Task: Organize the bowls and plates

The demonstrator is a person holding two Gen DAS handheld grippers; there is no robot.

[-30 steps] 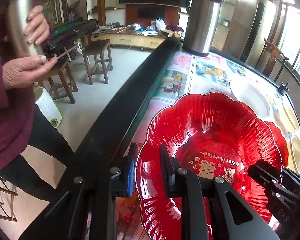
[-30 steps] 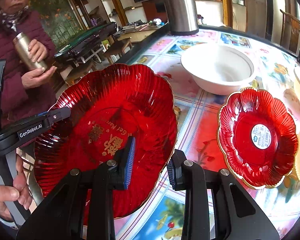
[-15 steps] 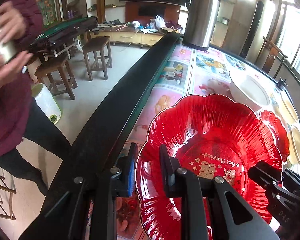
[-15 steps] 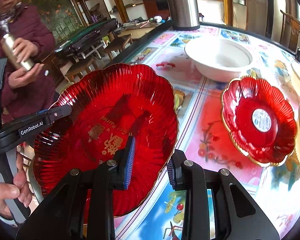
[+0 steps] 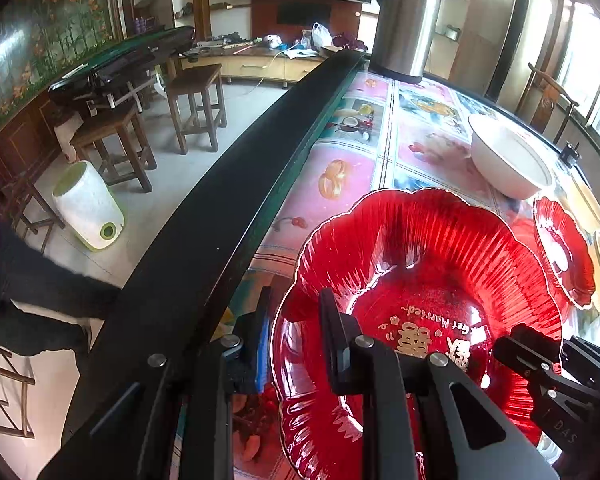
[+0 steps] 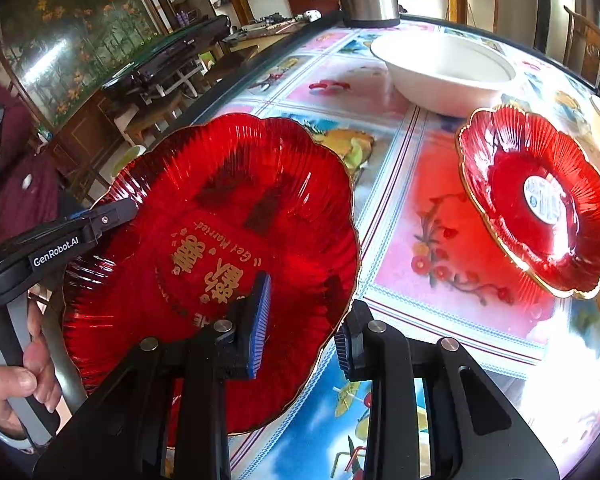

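On the large red plate (image 6: 220, 240), gold "Get Married", left gripper (image 6: 112, 216) marked "GenRobot.AI"

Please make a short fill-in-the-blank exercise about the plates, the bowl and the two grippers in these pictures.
1. Both grippers grip the rim of the large ___ scalloped plate.
2. The round bowl on the table is ___.
3. The smaller red scalloped plate has a round ___ in its middle.

Missing words: red; white; sticker
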